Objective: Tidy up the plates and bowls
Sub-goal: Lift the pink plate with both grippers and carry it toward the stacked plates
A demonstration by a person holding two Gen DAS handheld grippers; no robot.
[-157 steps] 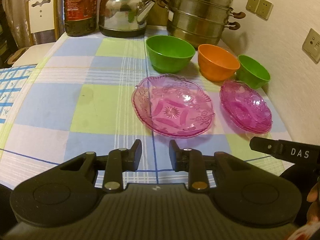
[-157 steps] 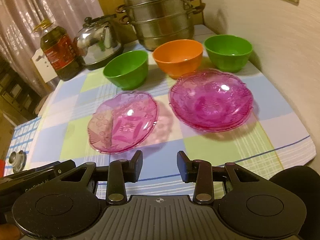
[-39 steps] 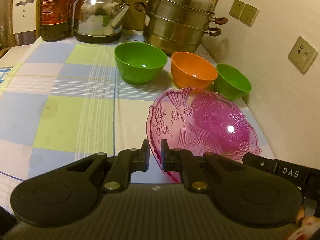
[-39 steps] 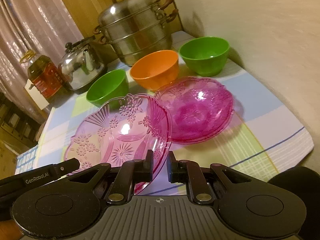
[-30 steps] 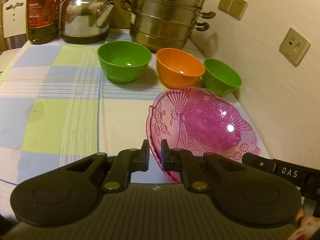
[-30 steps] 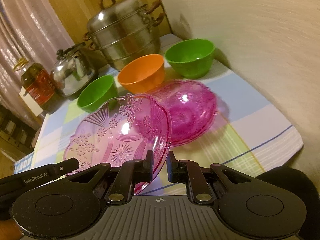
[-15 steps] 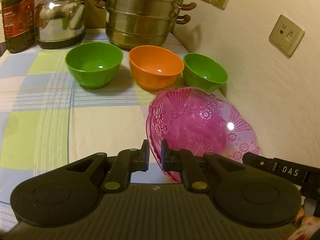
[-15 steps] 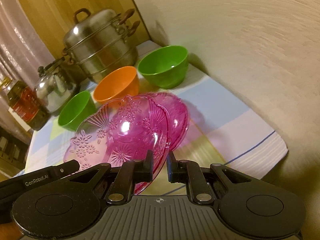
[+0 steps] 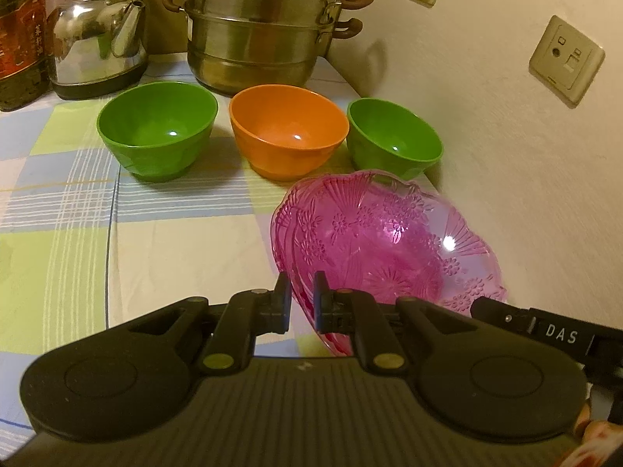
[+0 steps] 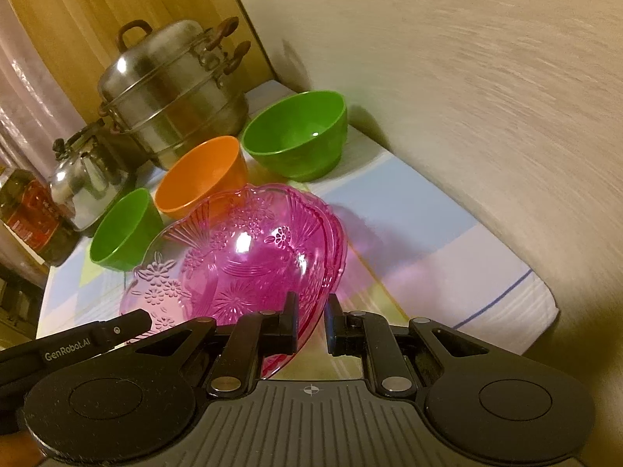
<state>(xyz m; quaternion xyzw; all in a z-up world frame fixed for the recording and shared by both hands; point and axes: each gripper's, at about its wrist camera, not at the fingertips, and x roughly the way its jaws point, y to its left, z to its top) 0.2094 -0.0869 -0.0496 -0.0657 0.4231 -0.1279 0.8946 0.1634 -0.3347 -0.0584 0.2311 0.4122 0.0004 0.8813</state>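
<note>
We record one table [image 9: 175, 241] against a cream wall on the right, spread with a checked cloth [image 9: 66, 202] in pale blue, green and cream squares. Standing on it, far side, left to right: an oil bottle [image 9: 19, 39], a steel kettle [image 9: 97, 35] and a tiered steel steamer pot [image 9: 257, 35]. Nearer us, a row of three bowls: a large green bowl [image 9: 155, 132] on the left, an orange bowl [image 9: 288, 128] in the middle, a smaller green bowl [image 9: 393, 140] beside the wall. Nearest, on the right, pink patterned plates [image 9: 373, 241]; we cannot tell how many rest on the cloth.
</note>
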